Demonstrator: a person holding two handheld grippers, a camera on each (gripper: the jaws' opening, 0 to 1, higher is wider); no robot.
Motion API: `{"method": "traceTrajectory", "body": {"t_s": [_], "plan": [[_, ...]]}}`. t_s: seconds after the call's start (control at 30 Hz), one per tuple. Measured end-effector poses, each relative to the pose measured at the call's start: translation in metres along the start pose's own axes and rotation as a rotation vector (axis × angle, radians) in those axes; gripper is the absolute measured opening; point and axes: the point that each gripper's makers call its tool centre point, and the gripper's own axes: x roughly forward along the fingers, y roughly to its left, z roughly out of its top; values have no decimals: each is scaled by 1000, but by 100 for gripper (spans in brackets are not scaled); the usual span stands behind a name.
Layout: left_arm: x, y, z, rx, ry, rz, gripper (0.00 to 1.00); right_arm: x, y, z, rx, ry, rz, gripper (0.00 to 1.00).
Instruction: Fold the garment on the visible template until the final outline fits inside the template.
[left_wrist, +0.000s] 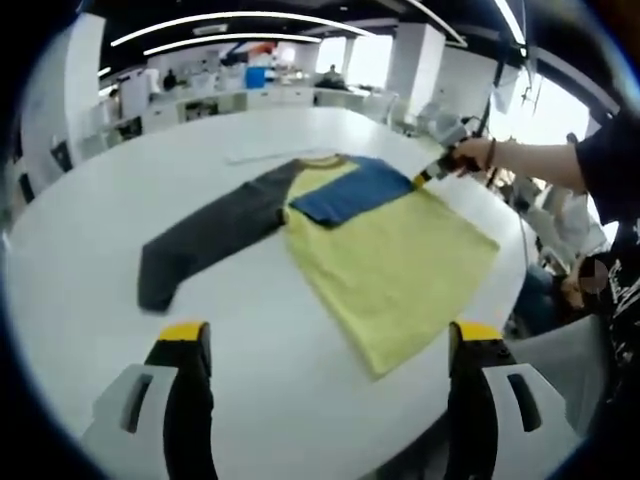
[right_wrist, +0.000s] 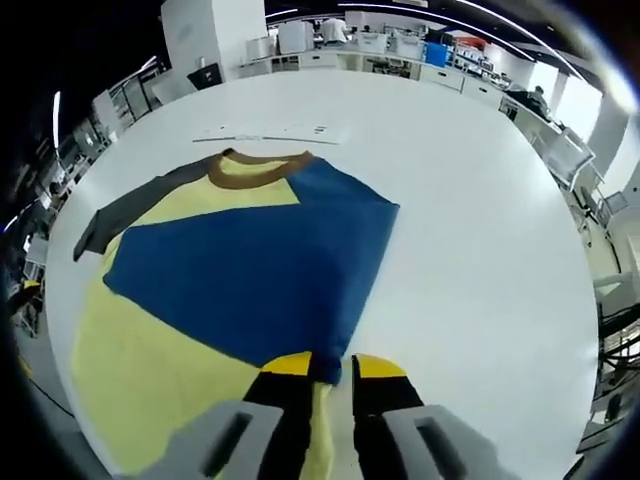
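Note:
A shirt with a yellow body (left_wrist: 395, 265), a brown collar (right_wrist: 258, 170) and a dark grey sleeve (left_wrist: 205, 240) lies flat on the white table (left_wrist: 90, 260). Its blue sleeve (right_wrist: 250, 265) is folded across the chest. My right gripper (right_wrist: 333, 366) is shut on the blue sleeve's cuff at the shirt's near edge. In the left gripper view that gripper (left_wrist: 437, 170) shows at the shirt's far right side, held by a hand. My left gripper (left_wrist: 330, 335) hovers open over bare table, short of the shirt's hem, with nothing between its jaws.
Faint thin marks (right_wrist: 265, 135) lie on the table beyond the collar. The person's arm (left_wrist: 540, 165) reaches in from the right. Desks, shelves and a blue box (left_wrist: 256, 76) stand beyond the table's far edge; chairs (right_wrist: 565, 150) sit off its side.

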Motion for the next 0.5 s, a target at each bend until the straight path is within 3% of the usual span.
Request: {"method": "traceTrajectory", "body": {"t_s": [0.2, 0.3, 0.4, 0.5], "plan": [[-1, 1, 2, 2, -4, 4, 95, -8, -2, 13, 37, -60, -13, 36], [-1, 1, 4, 2, -5, 6, 95, -14, 3, 19, 31, -79, -5, 53], [-1, 1, 7, 8, -9, 9, 95, -20, 9, 24, 16, -99, 14, 63], [-2, 1, 11, 11, -18, 9, 95, -26, 13, 26, 6, -108, 21, 82]]}}
